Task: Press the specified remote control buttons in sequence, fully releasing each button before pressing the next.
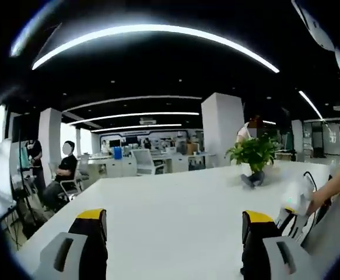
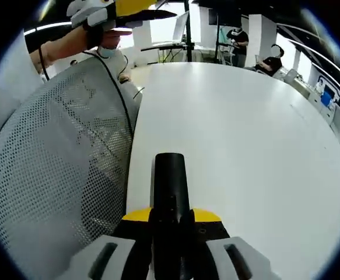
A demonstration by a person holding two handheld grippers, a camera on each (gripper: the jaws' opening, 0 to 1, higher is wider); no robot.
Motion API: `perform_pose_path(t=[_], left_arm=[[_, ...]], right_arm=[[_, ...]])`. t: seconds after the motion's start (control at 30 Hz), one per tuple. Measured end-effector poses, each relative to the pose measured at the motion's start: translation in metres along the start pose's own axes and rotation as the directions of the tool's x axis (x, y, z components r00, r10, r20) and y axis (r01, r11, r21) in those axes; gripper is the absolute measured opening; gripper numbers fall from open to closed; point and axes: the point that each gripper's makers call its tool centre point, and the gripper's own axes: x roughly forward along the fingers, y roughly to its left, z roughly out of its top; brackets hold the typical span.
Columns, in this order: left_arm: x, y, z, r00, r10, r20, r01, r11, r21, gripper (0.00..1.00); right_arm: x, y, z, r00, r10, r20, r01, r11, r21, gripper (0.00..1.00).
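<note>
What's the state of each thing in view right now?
left hand-held gripper: open, jaws wide apart above the table, holding nothing
right hand-held gripper: shut on black remote
potted plant: upright on the white table
mesh chair: unoccupied, against the table edge

Open-plan office. Evidence: long white table (image 1: 175,204) with a potted plant (image 1: 254,154) at its far right; rows of desks with monitors (image 1: 158,157) and white office chairs (image 1: 143,160) in the far background; curved ceiling light strips (image 1: 152,29) — white square columns (image 1: 222,125); seated person (image 1: 65,172) far left; mesh chair back (image 2: 59,169) near the table.
</note>
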Motion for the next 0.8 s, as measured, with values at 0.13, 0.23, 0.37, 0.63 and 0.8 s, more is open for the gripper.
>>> perform_pose_path(t=[0.13,0.23,0.37,0.63,0.8], left_arm=[[-0.001,0.011,-0.01,0.999,0.043,0.033,-0.043,0.999,-0.013,1.0],[0.003,0.017,-0.02,0.997,0.071,0.031,-0.068,0.994,-0.082,1.0],[0.012,0.015,-0.031,0.996,0.085,0.015,-0.083,0.987,-0.138,1.0],[0.017,0.004,-0.038,0.998,0.057,0.0,-0.056,0.991,-0.124,1.0],[0.015,0.006,-0.04,0.998,0.063,-0.005,-0.063,0.991,-0.121,1.0]], right_arm=[[0.0,0.0,0.001,1.0,0.002,-0.003,-0.002,1.0,0.003,0.21],[0.0,0.0,0.0,1.0,0.004,-0.01,-0.004,1.0,-0.009,0.21],[-0.003,-0.004,-0.004,0.999,0.0,-0.046,-0.002,1.0,-0.031,0.21],[-0.014,-0.026,-0.02,0.994,-0.022,-0.107,0.017,0.999,-0.051,0.21],[-0.019,-0.046,-0.025,0.991,-0.039,-0.131,0.033,0.998,-0.049,0.21]])
